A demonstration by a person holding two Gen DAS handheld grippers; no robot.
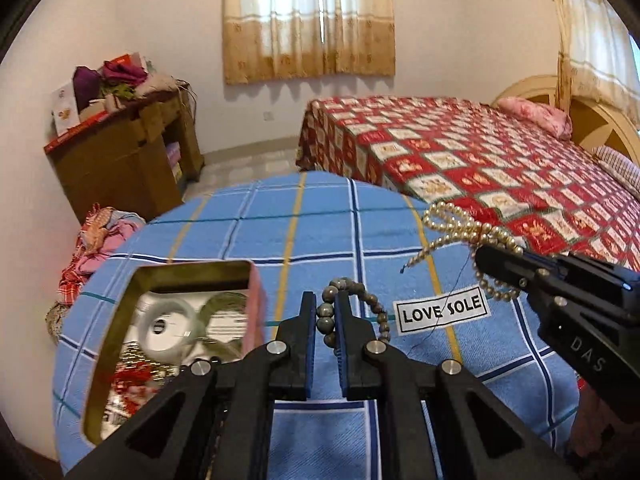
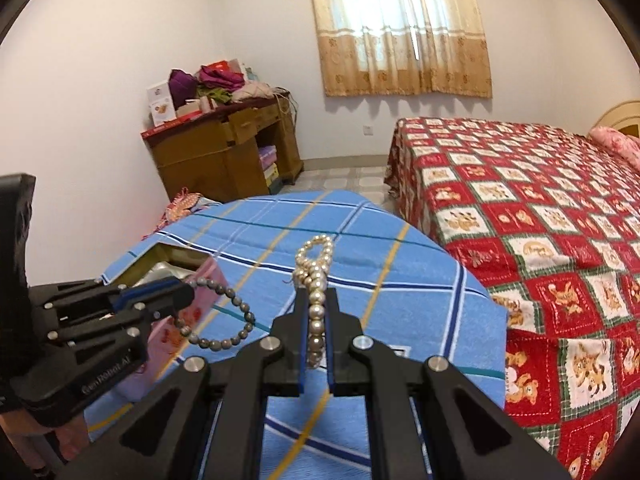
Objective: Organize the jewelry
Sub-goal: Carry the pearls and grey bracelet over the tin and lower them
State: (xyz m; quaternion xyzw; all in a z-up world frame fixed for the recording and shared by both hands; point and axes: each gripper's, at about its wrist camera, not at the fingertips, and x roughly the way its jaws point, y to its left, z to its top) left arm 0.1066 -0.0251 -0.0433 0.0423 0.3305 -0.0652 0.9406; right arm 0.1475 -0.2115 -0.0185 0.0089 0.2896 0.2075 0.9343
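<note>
The left gripper (image 1: 324, 312) has its fingers pinching a grey stone-bead bracelet (image 1: 356, 304), lifted above the blue checked cloth surface (image 1: 256, 232), with the open gold-lined tin box (image 1: 176, 320) at its nine o'clock. The right gripper (image 2: 318, 312) pinches a cream pearl strand (image 2: 316, 276). Round beads could roll out of either pinch, and the dangling loops may snag on the box rim.

White walls, curtained window (image 2: 404, 28), quilted bed (image 2: 520, 220), cluttered, perhaps wooden desk (image 2: 224, 152).
</note>
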